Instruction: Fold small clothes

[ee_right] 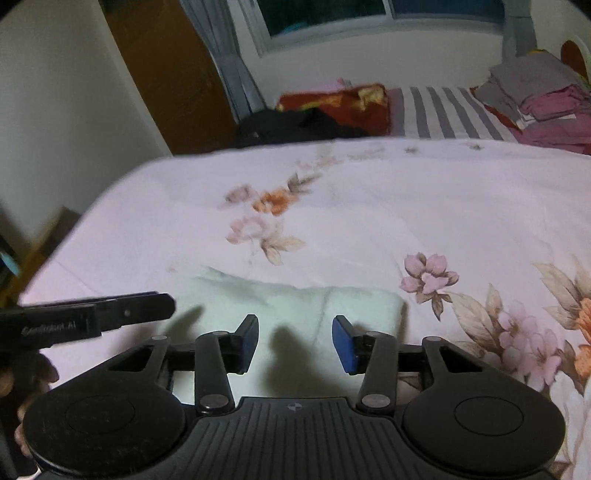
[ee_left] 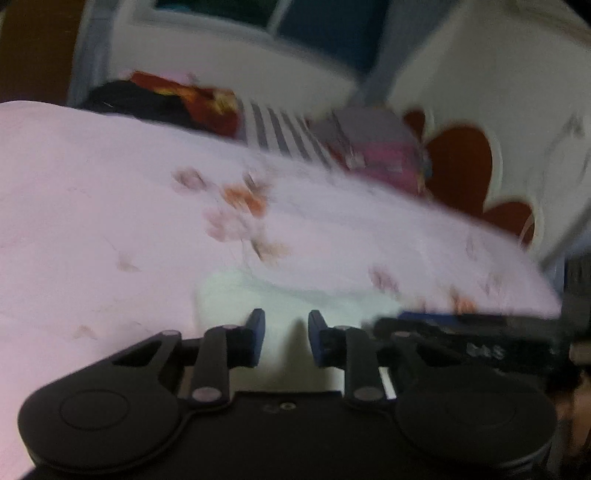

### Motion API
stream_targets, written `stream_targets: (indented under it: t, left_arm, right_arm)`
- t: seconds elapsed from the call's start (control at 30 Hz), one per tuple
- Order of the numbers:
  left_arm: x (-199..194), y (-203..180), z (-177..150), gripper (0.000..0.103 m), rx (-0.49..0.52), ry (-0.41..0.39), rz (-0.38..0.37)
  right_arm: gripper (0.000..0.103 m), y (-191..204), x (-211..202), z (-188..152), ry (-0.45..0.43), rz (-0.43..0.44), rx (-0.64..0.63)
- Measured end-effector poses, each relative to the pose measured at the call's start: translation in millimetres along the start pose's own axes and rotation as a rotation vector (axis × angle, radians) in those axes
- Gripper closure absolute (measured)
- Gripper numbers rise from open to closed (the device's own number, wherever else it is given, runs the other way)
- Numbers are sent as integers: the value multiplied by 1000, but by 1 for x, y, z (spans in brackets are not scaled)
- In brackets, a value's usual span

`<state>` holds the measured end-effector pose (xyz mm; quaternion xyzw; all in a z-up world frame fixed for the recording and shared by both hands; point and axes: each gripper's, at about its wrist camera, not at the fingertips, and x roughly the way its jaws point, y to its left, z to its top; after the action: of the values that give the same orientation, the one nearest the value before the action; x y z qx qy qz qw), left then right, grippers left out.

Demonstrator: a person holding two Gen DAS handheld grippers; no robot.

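A small pale mint-white garment (ee_right: 291,306) lies flat, folded over, on the floral pink bedsheet (ee_right: 369,206). It also shows in the blurred left wrist view (ee_left: 284,295). My right gripper (ee_right: 294,341) is open and empty, just above the garment's near edge. My left gripper (ee_left: 286,338) is open and empty over the same garment. Its body shows at the left of the right wrist view (ee_right: 96,317), and the right gripper's body shows at the right of the left wrist view (ee_left: 461,339).
At the far end of the bed lie a stack of folded grey and magenta clothes (ee_right: 535,96), a striped sheet (ee_right: 443,110), a red patterned cloth (ee_right: 343,103) and dark clothing (ee_right: 295,127). A wooden door (ee_right: 170,74) and a window (ee_right: 332,18) stand behind.
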<state>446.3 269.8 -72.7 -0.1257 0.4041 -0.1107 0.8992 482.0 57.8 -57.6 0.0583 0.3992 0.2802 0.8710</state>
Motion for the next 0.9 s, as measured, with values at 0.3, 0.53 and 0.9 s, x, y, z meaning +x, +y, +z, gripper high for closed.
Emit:
stream_targets:
  t: [0.3, 0.53, 0.9]
  left_arm:
    - [15, 1, -4, 78, 10, 46, 12]
    - [-34, 1, -27, 74, 0, -17, -18]
    - [-61, -24, -106, 74, 26, 7, 9]
  right_arm:
    - [75, -9, 40, -11, 54, -86, -83]
    - [74, 1, 0, -14, 18, -123, -81]
    - [95, 40, -23, -84, 57, -130, -246]
